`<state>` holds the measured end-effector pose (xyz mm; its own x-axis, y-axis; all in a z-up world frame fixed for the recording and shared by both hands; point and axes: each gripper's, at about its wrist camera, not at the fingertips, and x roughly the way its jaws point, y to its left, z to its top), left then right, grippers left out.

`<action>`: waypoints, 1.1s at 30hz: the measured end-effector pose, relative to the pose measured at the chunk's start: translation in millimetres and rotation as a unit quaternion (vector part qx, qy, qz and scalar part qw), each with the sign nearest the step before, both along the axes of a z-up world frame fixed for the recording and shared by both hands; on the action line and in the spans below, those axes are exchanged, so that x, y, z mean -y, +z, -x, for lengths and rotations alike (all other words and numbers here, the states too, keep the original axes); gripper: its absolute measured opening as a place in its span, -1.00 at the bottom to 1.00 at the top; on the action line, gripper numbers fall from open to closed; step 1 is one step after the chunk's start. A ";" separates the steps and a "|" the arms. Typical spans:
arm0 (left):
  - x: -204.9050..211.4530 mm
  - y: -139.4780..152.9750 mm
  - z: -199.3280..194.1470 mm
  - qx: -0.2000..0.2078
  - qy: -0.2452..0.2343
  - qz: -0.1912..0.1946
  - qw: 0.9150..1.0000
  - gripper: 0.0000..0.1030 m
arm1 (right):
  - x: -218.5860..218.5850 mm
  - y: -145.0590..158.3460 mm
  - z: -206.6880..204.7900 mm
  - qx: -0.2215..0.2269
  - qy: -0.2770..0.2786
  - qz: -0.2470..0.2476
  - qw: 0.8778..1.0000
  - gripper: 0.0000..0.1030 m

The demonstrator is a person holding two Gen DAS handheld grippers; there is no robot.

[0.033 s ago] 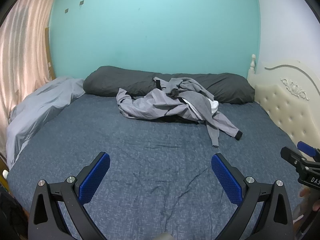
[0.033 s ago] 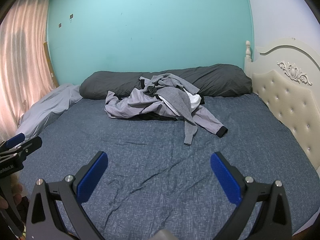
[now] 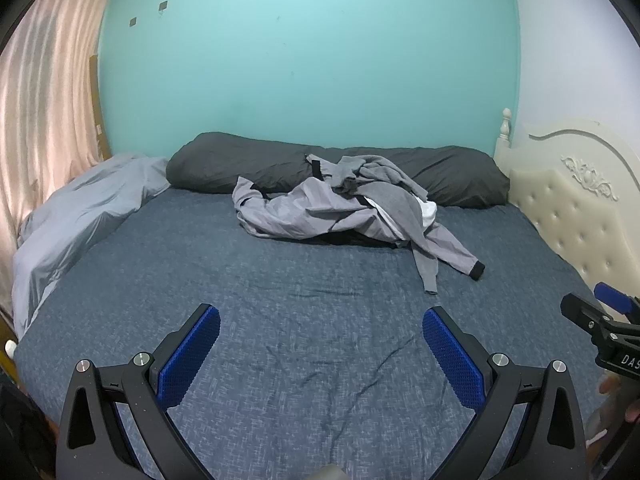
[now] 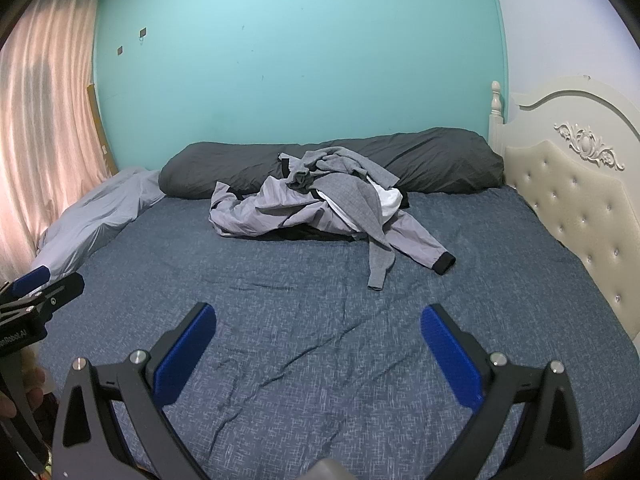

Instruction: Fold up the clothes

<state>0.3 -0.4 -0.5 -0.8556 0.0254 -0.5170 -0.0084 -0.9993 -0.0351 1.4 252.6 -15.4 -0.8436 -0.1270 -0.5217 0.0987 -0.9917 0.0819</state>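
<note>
While the pile of clothes (image 3: 352, 204) is heaped against the dark pillow (image 3: 256, 164) far across the bed (image 3: 280, 320), the left gripper (image 3: 320, 336) and right gripper (image 4: 318, 334) are held spread wide, nothing between them

We see a heap of clothes (image 3: 352, 208) in soft matt grey cloth, one sleeve ending in a black ribbed cuff (image 3: 477, 271), lying on a bed (image 3: 280, 300) covered with a creased, mottled blue woven sheet. Behind it the long pillow (image 3: 248, 164) looks like matt charcoal fabric. Our left hand-held gripper (image 3: 320, 338) is matt black plastic with bright metal screws and dimpled blue pads (image 3: 192, 356).
</note>
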 end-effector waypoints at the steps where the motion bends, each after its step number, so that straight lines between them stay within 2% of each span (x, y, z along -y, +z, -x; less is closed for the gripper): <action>1: 0.2 -0.3 -0.2 0.000 0.000 0.000 1.000 1.00 | 0.2 -0.3 -0.2 0.000 0.000 0.000 1.000 1.00; 33: 1.3 -1.5 -2.0 -0.004 -0.001 0.004 1.000 1.00 | -0.2 1.4 0.0 0.002 0.004 -0.005 1.000 1.00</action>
<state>2.3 -1.7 -2.0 -0.8592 0.0241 -0.5110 -0.0114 -0.9995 -0.0279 1.4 252.8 -13.9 -0.8410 -0.1284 -0.5255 0.1060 -0.9917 0.0727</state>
